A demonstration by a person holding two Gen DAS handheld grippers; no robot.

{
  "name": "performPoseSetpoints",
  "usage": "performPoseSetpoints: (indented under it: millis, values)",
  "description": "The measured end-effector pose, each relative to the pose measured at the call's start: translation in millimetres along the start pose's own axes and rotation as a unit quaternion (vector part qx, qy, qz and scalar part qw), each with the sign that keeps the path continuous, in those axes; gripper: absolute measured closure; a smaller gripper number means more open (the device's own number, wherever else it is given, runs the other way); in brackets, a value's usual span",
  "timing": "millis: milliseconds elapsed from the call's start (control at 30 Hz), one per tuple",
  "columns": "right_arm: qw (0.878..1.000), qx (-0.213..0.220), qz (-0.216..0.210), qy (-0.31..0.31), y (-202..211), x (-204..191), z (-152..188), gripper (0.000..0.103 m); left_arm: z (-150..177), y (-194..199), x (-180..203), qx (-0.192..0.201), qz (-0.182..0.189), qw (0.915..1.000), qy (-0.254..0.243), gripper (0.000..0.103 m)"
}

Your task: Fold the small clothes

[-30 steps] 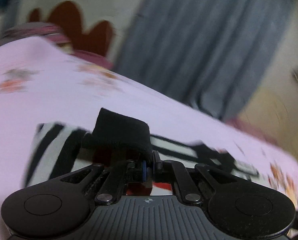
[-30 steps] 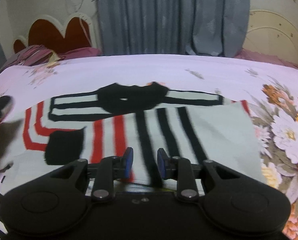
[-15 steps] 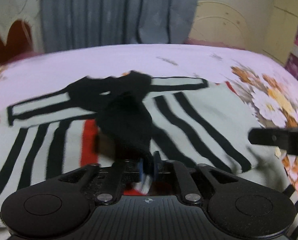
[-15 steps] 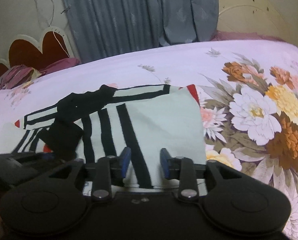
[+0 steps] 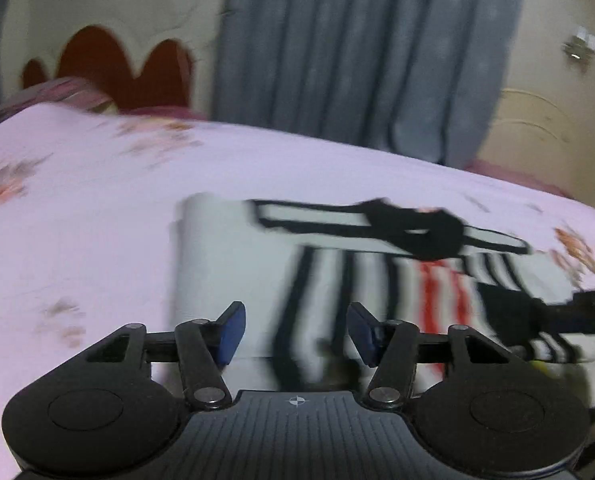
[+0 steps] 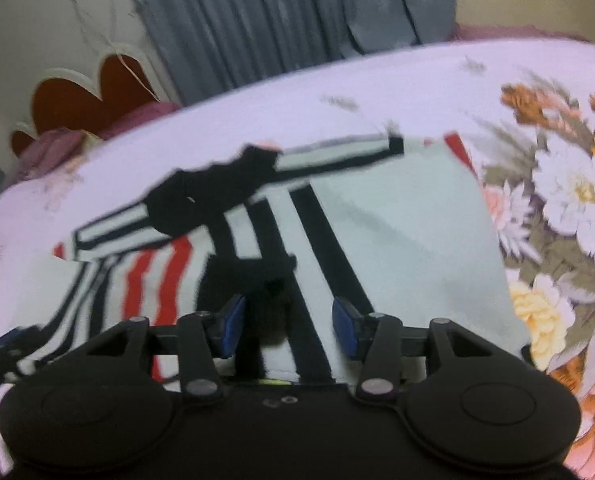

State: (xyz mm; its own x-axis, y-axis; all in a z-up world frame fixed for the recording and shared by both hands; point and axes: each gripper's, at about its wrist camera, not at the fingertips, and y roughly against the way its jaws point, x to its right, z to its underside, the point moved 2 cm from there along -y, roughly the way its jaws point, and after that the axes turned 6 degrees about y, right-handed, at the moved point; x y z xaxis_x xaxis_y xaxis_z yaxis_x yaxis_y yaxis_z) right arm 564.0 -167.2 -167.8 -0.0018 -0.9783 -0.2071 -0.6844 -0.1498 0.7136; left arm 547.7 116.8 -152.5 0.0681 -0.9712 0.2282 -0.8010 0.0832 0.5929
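A small white top (image 5: pixel 225 264) with black and red stripes lies folded on the pink bedsheet (image 5: pixel 77 208). Its black collar (image 5: pixel 417 228) is at the far side. My left gripper (image 5: pixel 297 334) hovers over the garment's near left part. Its jaws are opening, and no cloth is pinched between the blue pads (image 5: pixel 233 330). In the right wrist view the same top (image 6: pixel 401 224) fills the middle, with a black cuff (image 6: pixel 249 276) lying on it. My right gripper (image 6: pixel 288 325) is just above that cuff. Its jaws are opening too, and its pads are clear of the fabric.
Grey curtains (image 5: pixel 357 48) and a red scalloped headboard (image 5: pixel 125 68) stand behind the bed. Large printed flowers (image 6: pixel 569 184) cover the sheet to the right of the garment. The other gripper's dark tip (image 5: pixel 593 306) pokes in from the right edge of the left wrist view.
The left gripper, earlier shut on the black cuff, has let it go and swung left along the garment. The right gripper's jaws have spread wider over the top.
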Motion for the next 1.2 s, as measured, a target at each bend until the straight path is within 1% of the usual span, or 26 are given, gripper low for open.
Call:
performPoseSetpoints:
  millis: [67,100,133,167,200,233,267,367,433,467,533,600,633,667,700,733,800,833,867,900,933,1000,1033,1067,1133,1200]
  values:
    - [1.0,-0.009,0.011,-0.005,-9,0,-1,0.055,1,-3,-10,-0.009,0.001,1.0,0.001,0.053]
    - [1.0,-0.006,0.007,-0.006,-12,-2,-2,0.055,3,-7,-10,-0.015,0.0,0.9999,-0.001,0.053]
    - [1.0,-0.003,0.001,-0.003,-14,-3,-3,0.065,7,-12,-11,-0.022,-0.001,0.9998,-0.001,0.054]
    - [1.0,-0.003,-0.01,0.006,-17,-5,-5,0.09,8,-13,-12,-0.024,-0.002,0.9997,-0.001,0.054]
    - [1.0,-0.008,-0.02,0.016,-18,-7,-6,0.095,9,-13,-12,-0.021,0.0,0.9998,-0.002,0.054]
    - [0.999,-0.006,-0.015,0.031,-16,-10,-7,0.1,7,-14,-11,-0.019,0.0,0.9998,-0.005,0.054]
    - [0.999,0.011,-0.011,0.049,-10,-13,-10,0.101,7,-14,-11,-0.017,-0.001,0.9998,-0.007,0.054]
    - [0.995,0.075,-0.012,0.066,21,-13,-16,0.103,10,-19,-10,-0.015,0.002,0.9998,-0.009,0.054]
    - [0.991,0.098,0.008,0.086,26,-10,-13,0.103,14,-27,-7,-0.022,-0.002,0.9996,-0.015,0.054]
    - [0.992,0.083,0.024,0.091,17,-5,-11,0.103,14,-28,-5,-0.023,0.001,0.9996,-0.018,0.054]
    - [0.996,0.04,0.032,0.068,-3,10,-6,0.103,11,-26,-3,-0.024,0.01,0.9993,-0.028,0.054]
    - [0.998,0.019,0.034,0.054,-10,18,-3,0.102,6,-12,-11,-0.003,0.018,0.9997,-0.017,0.054]
    - [0.998,0.023,0.034,0.046,-5,20,-4,0.094,3,-5,-16,0.012,0.012,0.9998,-0.009,0.054]
    - [0.998,0.033,0.031,0.034,2,21,-5,0.073,0,2,-24,0.026,0.005,0.9996,0.001,0.054]
    - [0.999,0.041,0.018,0.021,8,21,-5,0.058,-2,5,-31,0.031,0.004,0.9994,0.012,0.054]
    - [0.999,0.047,0.0,0.006,11,22,-5,0.036,-3,7,-38,0.033,0.004,0.9992,0.024,0.054]
    - [0.998,0.047,-0.031,-0.018,11,21,-3,0.045,-4,4,-46,0.024,0.008,0.9991,0.035,0.054]
    - [0.998,0.035,-0.045,-0.027,8,19,-3,0.052,-3,0,-48,0.018,0.01,0.9991,0.036,0.054]
    - [0.997,0.025,-0.057,-0.036,3,16,-3,0.055,-3,-2,-47,0.015,0.011,0.9991,0.038,0.054]
    - [0.997,0.016,-0.066,-0.043,-1,14,-1,0.057,-2,-4,-47,0.013,0.015,0.9989,0.042,0.054]
    - [0.997,0.008,-0.067,-0.044,-6,12,-1,0.063,-1,-7,-46,0.01,0.018,0.9987,0.046,0.054]
    - [0.998,0.001,-0.051,-0.024,-14,2,1,0.084,0,-14,-44,0.0,0.017,0.9987,0.049,0.054]
    - [0.999,0.002,-0.039,-0.006,-14,-4,3,0.095,0,-13,-41,0.003,0.014,0.999,0.041,0.054]
    - [0.999,0.007,-0.04,0.009,-13,-7,1,0.095,-1,-10,-37,0.01,0.018,0.9994,0.029,0.054]
    - [0.998,0.046,-0.03,0.035,6,-12,-5,0.096,0,-6,-27,0.014,0.028,0.9995,0.005,0.054]
    - [0.996,0.074,-0.009,0.053,19,-12,-8,0.096,6,-14,-20,-0.011,0.03,0.9994,-0.013,0.054]
